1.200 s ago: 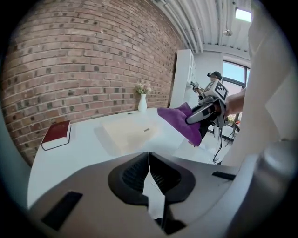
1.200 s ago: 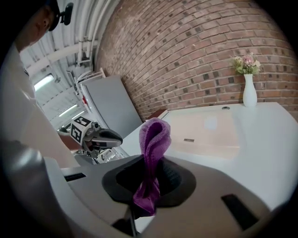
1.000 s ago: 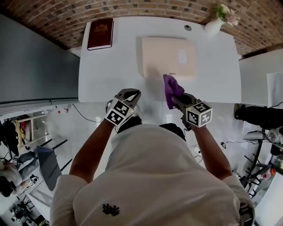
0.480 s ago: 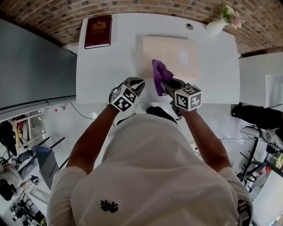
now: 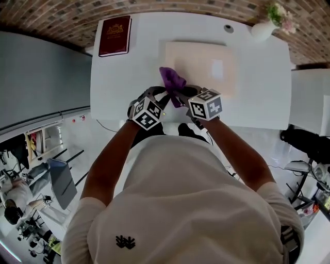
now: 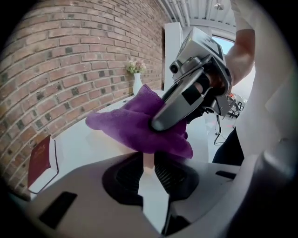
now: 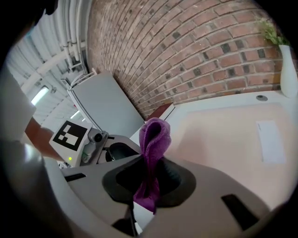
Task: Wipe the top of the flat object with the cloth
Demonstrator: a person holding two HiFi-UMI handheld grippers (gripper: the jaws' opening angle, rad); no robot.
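Cloth (image 7: 154, 135) sits clamped in the right hand-held gripper (image 7: 148, 174); the left hand-held gripper (image 6: 148, 161) stands slightly parted, empty.

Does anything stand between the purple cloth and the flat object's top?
Nothing visible. The cloth, held by the right gripper, hangs at the near-left corner of the flat object; the left gripper stands beside it.

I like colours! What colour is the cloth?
The cloth is purple, best seen in the left gripper view.

White tabletop (image 5: 124, 82) against red brick wall (image 5: 154, 6); grey panel (image 5: 46, 77) at left, pale floor (image 5: 98, 149) below.
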